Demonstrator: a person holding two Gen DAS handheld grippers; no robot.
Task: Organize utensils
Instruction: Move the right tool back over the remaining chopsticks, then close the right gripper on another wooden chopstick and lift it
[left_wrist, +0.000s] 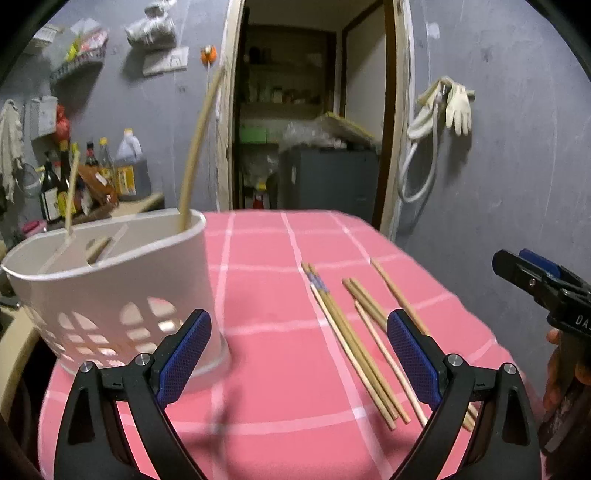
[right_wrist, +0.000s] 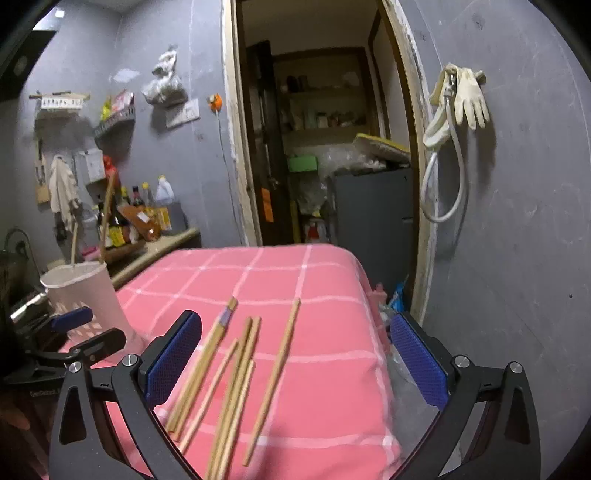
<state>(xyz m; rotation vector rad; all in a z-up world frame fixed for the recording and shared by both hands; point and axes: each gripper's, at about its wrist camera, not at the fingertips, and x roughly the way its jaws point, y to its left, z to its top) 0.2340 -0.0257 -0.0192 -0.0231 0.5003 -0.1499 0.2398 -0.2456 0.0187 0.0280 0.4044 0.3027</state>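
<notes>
- Pink checked cloth (left_wrist: 266, 295) covering the table under the tool.
- Open doorway (right_wrist: 325, 147) straight ahead.
- Rubber gloves (right_wrist: 469, 98) and hose (right_wrist: 458, 184) hanging ahead right.
- Sauce bottles (left_wrist: 92, 170) on a counter ahead left.

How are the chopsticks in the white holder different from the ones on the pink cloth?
The chopsticks in the holder stand up, leaning on the holder; the chopsticks on the cloth lie flat on the cloth. Those in the holder are few and spread apart; those on the cloth are more and lie close side by side. Both sets are plain pale wood.
</notes>
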